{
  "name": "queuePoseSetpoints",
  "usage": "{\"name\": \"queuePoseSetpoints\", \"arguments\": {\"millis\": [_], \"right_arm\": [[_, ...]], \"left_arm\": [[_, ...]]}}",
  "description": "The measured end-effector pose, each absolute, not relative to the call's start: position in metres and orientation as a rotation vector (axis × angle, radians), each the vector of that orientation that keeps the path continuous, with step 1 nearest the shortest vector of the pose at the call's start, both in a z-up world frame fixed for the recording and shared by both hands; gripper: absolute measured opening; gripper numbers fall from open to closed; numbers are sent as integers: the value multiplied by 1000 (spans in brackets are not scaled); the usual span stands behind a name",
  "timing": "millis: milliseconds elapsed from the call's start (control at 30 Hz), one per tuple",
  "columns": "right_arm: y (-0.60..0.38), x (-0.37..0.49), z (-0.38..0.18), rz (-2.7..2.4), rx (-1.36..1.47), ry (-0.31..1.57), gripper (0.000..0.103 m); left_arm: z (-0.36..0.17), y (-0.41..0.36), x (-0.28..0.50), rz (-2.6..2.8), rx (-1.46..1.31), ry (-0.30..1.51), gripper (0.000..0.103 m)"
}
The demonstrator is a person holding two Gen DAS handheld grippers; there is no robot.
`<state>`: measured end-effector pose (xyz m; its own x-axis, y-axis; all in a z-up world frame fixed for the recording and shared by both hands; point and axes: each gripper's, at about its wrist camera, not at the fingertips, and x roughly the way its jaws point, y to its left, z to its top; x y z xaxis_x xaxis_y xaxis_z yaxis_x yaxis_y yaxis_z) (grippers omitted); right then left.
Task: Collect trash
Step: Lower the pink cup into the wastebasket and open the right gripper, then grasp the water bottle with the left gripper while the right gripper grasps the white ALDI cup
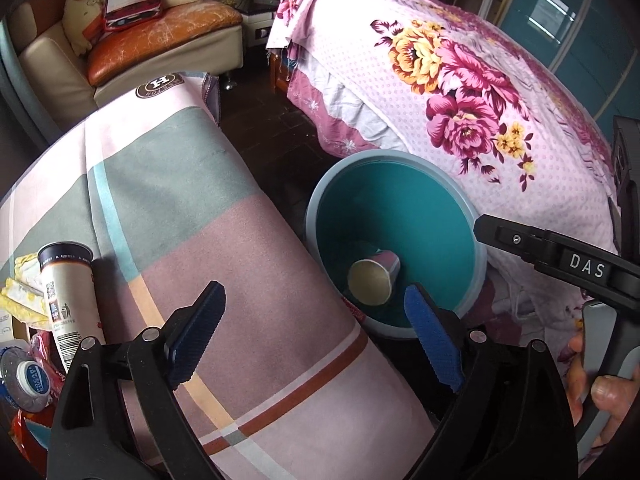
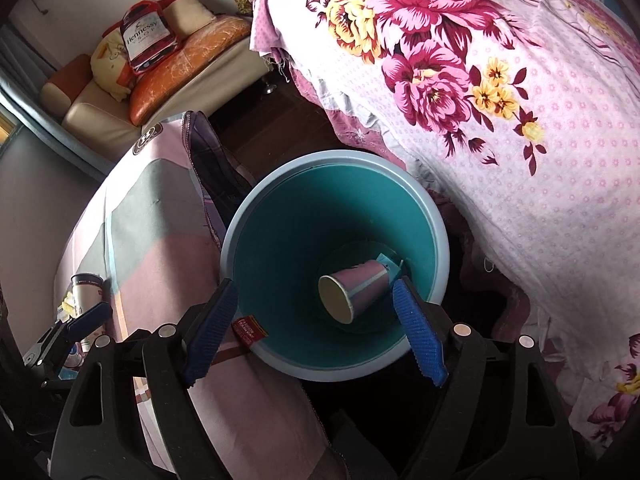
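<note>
Teal bin [image 2: 280, 240] between cloth-covered table [image 1: 180, 208] and bed [image 2: 540, 160], seemingly touching both.

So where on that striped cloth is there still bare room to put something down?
The long pink and grey-green striped cloth is bare from the white cylindrical can across to the round teal plastic bin. It is crowded at its left edge: yellow crumpled paper and a clear plastic bottle.

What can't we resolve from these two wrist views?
- Bin floor: right wrist view, the paper cup covers part; the small teal item behind it is unidentifiable.
- Trash pile: left wrist view, cut by the frame edge and the left gripper.
- Red packet: right wrist view, print too small to read.
</note>
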<state>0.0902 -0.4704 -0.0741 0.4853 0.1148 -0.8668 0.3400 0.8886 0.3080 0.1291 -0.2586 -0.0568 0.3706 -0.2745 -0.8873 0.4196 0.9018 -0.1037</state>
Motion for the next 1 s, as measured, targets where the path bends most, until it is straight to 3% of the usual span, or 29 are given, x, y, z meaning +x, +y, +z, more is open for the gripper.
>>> {"name": "queuePoseSetpoints", "arguments": {"millis": [500, 1000], "right_arm": [[-379, 87, -45, -39, 370, 1101, 77], [-243, 109, -24, 132, 184, 1172, 80]], "left_arm": [[-23, -154, 100, -364, 119, 1044, 91], [-3, 3, 90, -297, 202, 990, 91]]}}
